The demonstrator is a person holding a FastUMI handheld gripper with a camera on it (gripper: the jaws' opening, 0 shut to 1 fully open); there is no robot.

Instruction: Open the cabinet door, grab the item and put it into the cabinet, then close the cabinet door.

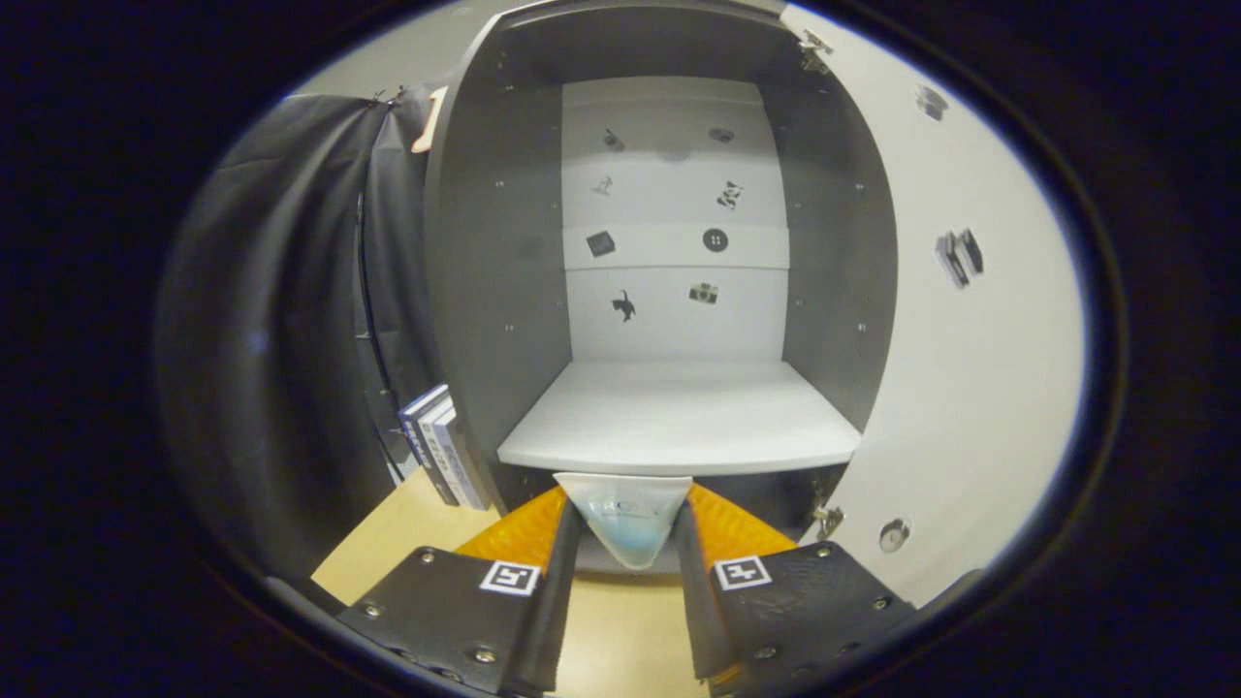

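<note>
carrying: the gripper (628,528) brings a small pale packet (627,519) toward the open cabinet (485,291), with the shelf's near lip just beyond the fingertips
tongs: both fingers (557,557) press on the packet from left and right, pinching it; its wide top edge stands above the tips and its narrow end points down between them
item: the packet sits between the fingers, just short of the white shelf (679,417) and slightly below its front edge; it is not yet inside
door: the cabinet door (970,339) is swung wide to the right, hinges (824,519) showing at the near right corner, so the opening step looks done
risk, shelf edge: the packet rides low against the shelf lip; pushing straight in could catch its top on the edge and drag it out of the grip, so i judge a lift is needed first
risk, grip: the packet looks soft and tapered, held near its lower part; it could slip down or fold if the squeeze eases
risk, side walls: the dark side walls are narrow, and a drift left or right could knock a finger on one
risk, books: books (441,446) lean beside the cabinet at near left, well off the line of travel; low concern
left to do: placing, letting go, closing the door
</note>
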